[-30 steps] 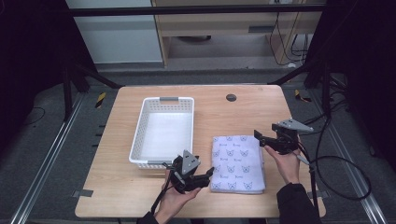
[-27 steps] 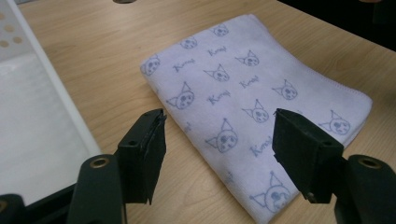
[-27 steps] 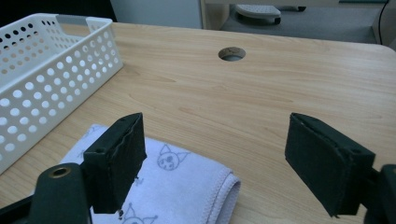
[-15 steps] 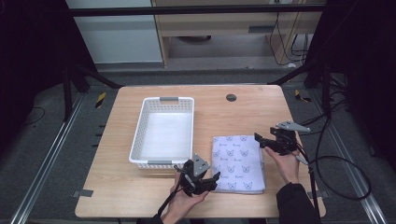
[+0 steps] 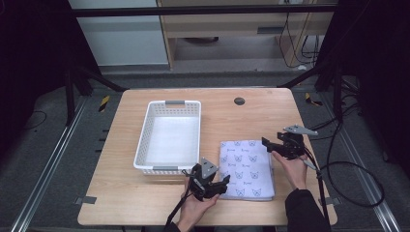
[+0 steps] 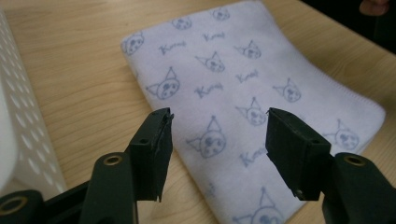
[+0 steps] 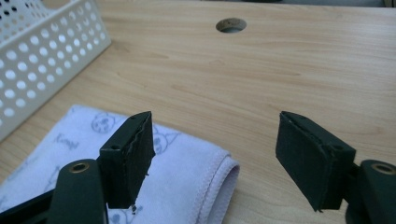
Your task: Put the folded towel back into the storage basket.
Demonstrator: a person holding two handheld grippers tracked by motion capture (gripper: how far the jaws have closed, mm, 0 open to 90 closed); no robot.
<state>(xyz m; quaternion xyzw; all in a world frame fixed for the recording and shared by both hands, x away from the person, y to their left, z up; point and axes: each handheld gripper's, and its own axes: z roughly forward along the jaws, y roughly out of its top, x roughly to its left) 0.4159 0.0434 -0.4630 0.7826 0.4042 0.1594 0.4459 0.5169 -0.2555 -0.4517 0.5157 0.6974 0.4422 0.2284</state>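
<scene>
Folded lilac cloth with printed cat faces (image 5: 247, 169) lies flat near the front edge of the wooden table (image 5: 121, 208), just right of the white perforated plastic basket (image 5: 145, 145). Left gripper (image 5: 223, 182) hovers at the cloth's front-left corner, jaws apart and just narrowing, gripping nothing. Right gripper (image 5: 266, 142) sits at the far-right corner, likewise parted and narrowing, unclamped.

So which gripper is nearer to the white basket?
Left. The left gripper hovers at the folded cloth's near left corner, just beside the white basket's near right corner. The right gripper is at the cloth's far right corner, farther away.
</scene>
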